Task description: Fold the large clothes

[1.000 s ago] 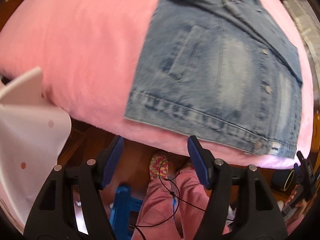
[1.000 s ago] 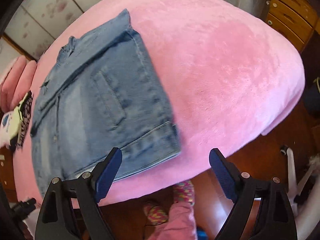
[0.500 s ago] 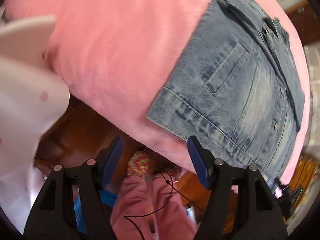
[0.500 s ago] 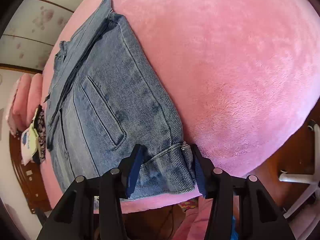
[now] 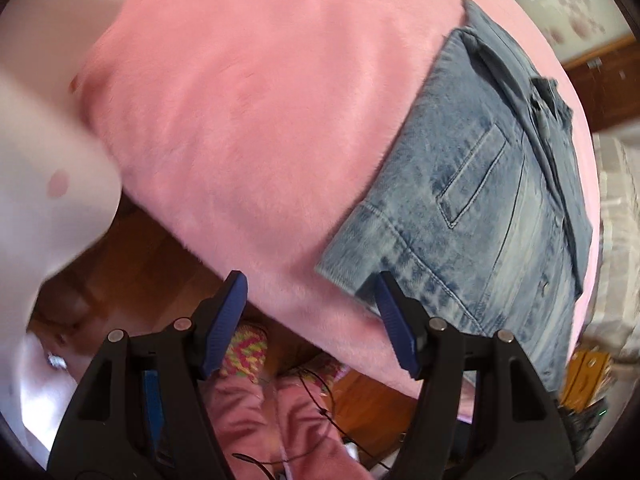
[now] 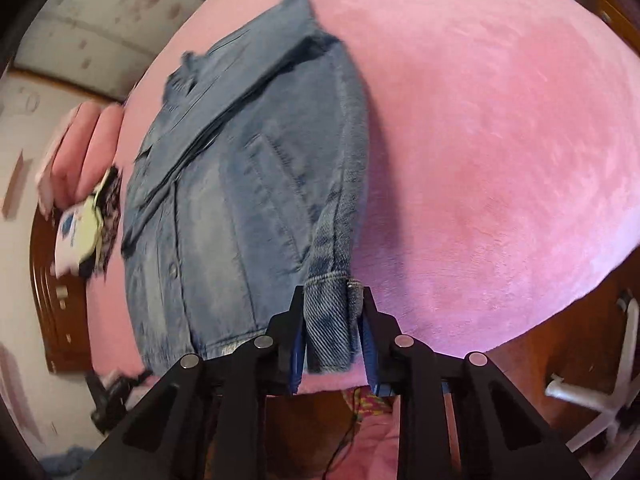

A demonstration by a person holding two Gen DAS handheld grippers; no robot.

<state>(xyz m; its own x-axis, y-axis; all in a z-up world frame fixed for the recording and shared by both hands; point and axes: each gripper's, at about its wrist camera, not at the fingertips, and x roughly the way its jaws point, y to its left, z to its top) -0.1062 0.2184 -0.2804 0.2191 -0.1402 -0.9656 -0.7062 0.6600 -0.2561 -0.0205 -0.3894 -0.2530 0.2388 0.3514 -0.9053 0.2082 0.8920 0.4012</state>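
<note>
A folded blue denim jacket (image 5: 480, 184) lies on a pink plush bed cover (image 5: 248, 112). In the left wrist view its near hem corner sits just past my left gripper (image 5: 312, 286), which is open and empty at the bed's edge; the right blue pad (image 5: 394, 320) nearly touches the hem. In the right wrist view my right gripper (image 6: 332, 312) is shut on the jacket's (image 6: 248, 184) near right hem corner, and the cloth there is bunched and lifted off the cover (image 6: 500, 140).
A white chair part (image 5: 44, 160) stands at the left. Wooden floor (image 5: 132, 264) and the person's pink trousers (image 5: 288, 420) and patterned sock (image 5: 246, 346) are below the bed edge. Pink pillows (image 6: 80, 140) and printed items (image 6: 86, 224) lie at the far side; a white chair base (image 6: 600, 392) is at right.
My right gripper closed on the jacket's hem corner and has lifted it. My left gripper swung toward the other hem corner, still open.
</note>
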